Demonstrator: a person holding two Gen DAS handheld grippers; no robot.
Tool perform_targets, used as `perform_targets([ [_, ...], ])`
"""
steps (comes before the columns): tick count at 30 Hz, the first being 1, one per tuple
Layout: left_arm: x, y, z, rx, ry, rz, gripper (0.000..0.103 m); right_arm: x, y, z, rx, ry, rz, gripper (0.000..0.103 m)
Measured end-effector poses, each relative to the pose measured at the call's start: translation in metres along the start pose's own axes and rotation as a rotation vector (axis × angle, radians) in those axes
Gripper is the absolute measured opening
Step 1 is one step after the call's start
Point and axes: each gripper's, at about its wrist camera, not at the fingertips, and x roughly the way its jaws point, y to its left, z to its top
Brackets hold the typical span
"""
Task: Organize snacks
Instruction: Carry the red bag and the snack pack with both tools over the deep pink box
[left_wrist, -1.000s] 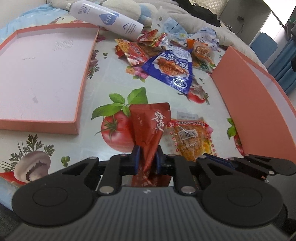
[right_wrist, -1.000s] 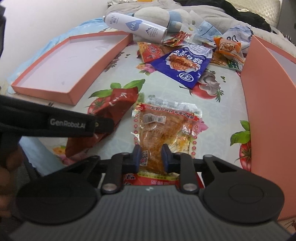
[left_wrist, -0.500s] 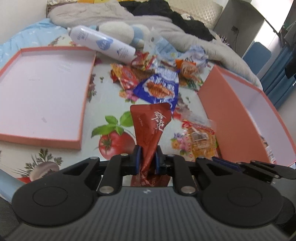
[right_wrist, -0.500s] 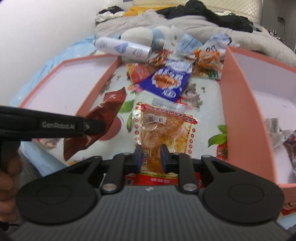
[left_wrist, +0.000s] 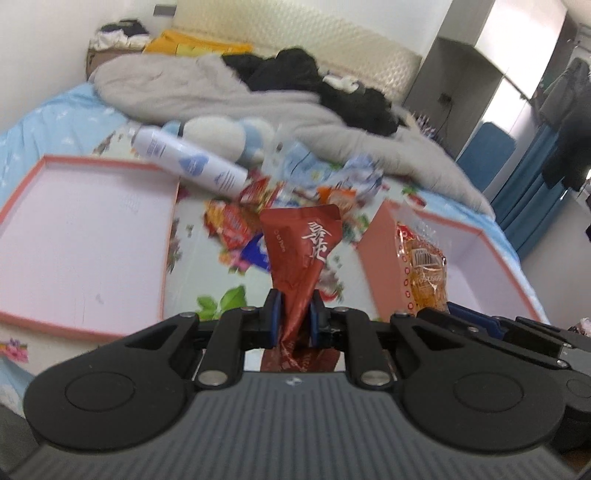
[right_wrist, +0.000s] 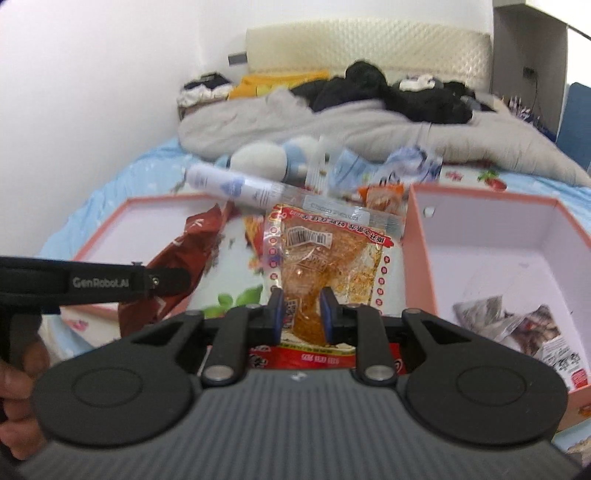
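My left gripper (left_wrist: 294, 309) is shut on a dark red snack packet (left_wrist: 301, 246) with white characters, held up off the bed. My right gripper (right_wrist: 303, 309) is shut on a clear orange snack packet (right_wrist: 325, 254) with a red border, also lifted. In the left wrist view that orange packet (left_wrist: 424, 266) hangs at the right, in front of the deep pink box (left_wrist: 376, 258). The red packet (right_wrist: 184, 251) and the left gripper's black body (right_wrist: 96, 282) show at the left of the right wrist view. More snack packets (left_wrist: 232, 225) lie in a heap on the printed sheet.
A shallow pink lid (left_wrist: 81, 236) lies at the left. The deep pink box (right_wrist: 417, 251) at the right holds a few wrapped snacks (right_wrist: 517, 317). A white bottle (left_wrist: 188, 162), a plush toy (left_wrist: 221, 136) and a grey blanket (left_wrist: 207, 88) lie behind. A hand (right_wrist: 18, 376) grips the left handle.
Both grippers have risen with their packets off the sheet and tilted up, so more of the bed and room shows. The orange packet now hangs by the deep box.
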Motion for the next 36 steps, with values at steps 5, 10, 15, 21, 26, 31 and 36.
perform_targets([
  [5, -0.023, -0.019, 0.019, 0.010, -0.057, -0.046, 0.018, -0.031, -0.005, 0.018, 0.016, -0.081, -0.026, 0.024],
  [10, -0.044, -0.046, 0.037, 0.050, -0.113, -0.105, 0.018, -0.062, -0.012, 0.033, 0.024, -0.164, -0.065, 0.024],
  [15, -0.058, -0.078, 0.054, 0.089, -0.150, -0.178, 0.018, -0.082, -0.025, 0.049, 0.034, -0.222, -0.123, 0.024],
  [21, -0.059, -0.122, 0.074, 0.148, -0.171, -0.243, 0.018, -0.099, -0.052, 0.061, 0.059, -0.271, -0.199, 0.024],
  [26, -0.035, -0.155, 0.083, 0.185, -0.127, -0.282, 0.018, -0.098, -0.080, 0.064, 0.088, -0.269, -0.259, 0.024],
  [31, 0.012, -0.178, 0.081, 0.221, -0.039, -0.293, 0.018, -0.082, -0.117, 0.059, 0.142, -0.224, -0.307, 0.024],
  [36, 0.065, -0.195, 0.072, 0.248, 0.061, -0.287, 0.018, -0.056, -0.153, 0.038, 0.220, -0.136, -0.332, 0.024],
])
